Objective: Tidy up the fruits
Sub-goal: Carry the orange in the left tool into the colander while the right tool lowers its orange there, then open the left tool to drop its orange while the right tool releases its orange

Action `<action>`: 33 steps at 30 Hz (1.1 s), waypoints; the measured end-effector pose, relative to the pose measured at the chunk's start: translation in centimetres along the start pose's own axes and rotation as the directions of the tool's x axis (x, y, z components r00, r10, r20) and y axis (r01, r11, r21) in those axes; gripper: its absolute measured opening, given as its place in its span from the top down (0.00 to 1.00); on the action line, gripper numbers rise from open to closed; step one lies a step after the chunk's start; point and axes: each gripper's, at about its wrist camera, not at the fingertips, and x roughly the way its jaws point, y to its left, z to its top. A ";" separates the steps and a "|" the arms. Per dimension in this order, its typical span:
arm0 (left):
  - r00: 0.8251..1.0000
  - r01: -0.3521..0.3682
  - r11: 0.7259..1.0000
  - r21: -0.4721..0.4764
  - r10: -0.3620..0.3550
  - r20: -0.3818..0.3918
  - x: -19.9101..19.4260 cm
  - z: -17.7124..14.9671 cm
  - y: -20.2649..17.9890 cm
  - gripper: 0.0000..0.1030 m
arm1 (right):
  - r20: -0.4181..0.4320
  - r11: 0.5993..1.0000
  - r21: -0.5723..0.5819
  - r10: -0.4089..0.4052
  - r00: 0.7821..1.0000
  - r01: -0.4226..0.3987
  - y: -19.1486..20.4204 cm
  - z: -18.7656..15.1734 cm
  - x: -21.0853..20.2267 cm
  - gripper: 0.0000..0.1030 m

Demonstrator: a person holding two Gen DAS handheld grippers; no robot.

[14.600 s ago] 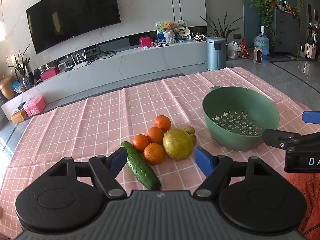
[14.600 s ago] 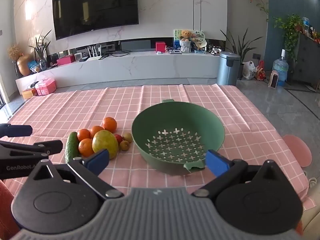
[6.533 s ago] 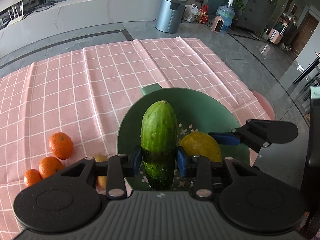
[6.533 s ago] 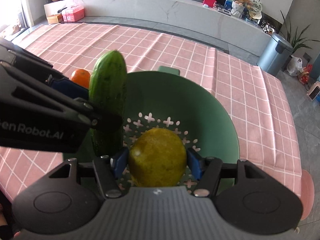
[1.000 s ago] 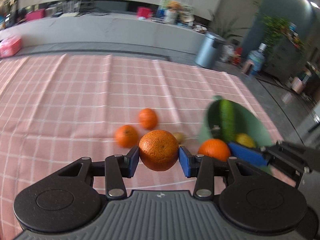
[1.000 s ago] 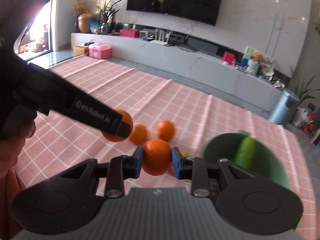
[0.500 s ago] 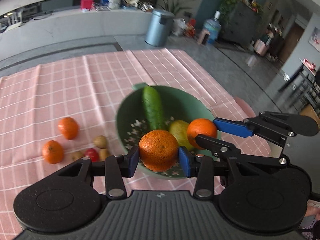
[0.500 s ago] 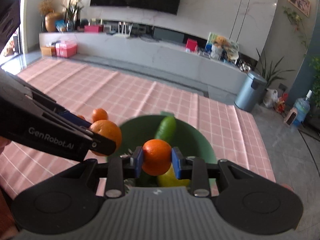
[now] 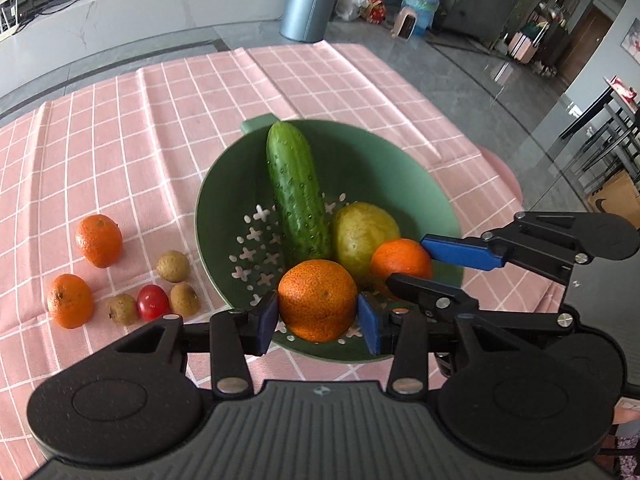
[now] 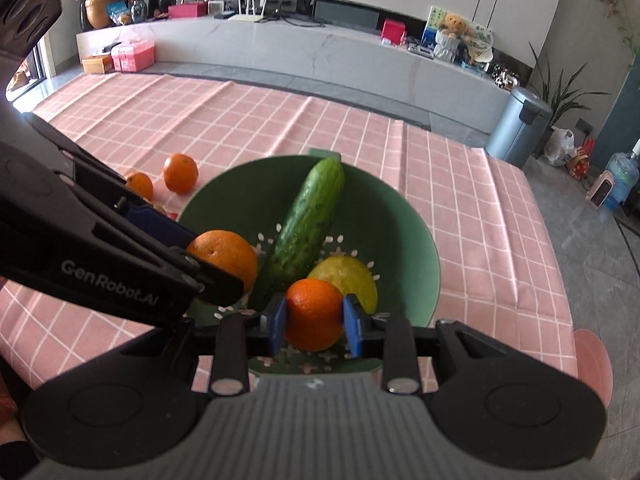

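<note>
My left gripper is shut on a large orange over the near side of the green colander. My right gripper is shut on a smaller orange, also above the colander. A cucumber and a yellow-green fruit lie inside. In the left wrist view the right gripper holds its orange just right of mine. Two oranges, three small brown fruits and a red one stay on the pink checked cloth, left of the colander.
The pink checked cloth covers the table; its far and right edges drop to a grey floor. A grey bin and a white low cabinet stand beyond. A pink stool sits at the right.
Both grippers have swung from the fruit pile to above the colander, each still carrying its orange, and now tilt more steeply down into it.
</note>
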 end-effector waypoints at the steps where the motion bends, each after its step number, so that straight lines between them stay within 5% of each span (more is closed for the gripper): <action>1: 1.000 -0.002 1.000 0.006 0.002 -0.003 0.2 0.0 0.0 0.53 | -0.006 1.000 -0.002 0.002 1.000 -0.002 -0.1 0.0 0.2 0.74; 10: 0.998 -0.034 0.997 0.065 0.037 -0.049 1.5 0.7 -0.4 0.53 | -0.033 0.997 -0.074 0.010 0.999 -0.013 0.1 0.3 0.9 0.73; 19: 0.998 0.008 0.998 0.057 -0.005 -0.059 2.2 0.6 -0.1 0.52 | -0.048 0.998 -0.055 0.018 0.999 -0.020 -0.1 0.2 0.9 0.73; 33: 0.999 0.034 0.999 0.004 -0.034 0.032 -1.5 0.1 0.7 0.46 | -0.039 0.999 0.017 0.040 0.998 -0.039 -0.4 0.3 -0.4 0.70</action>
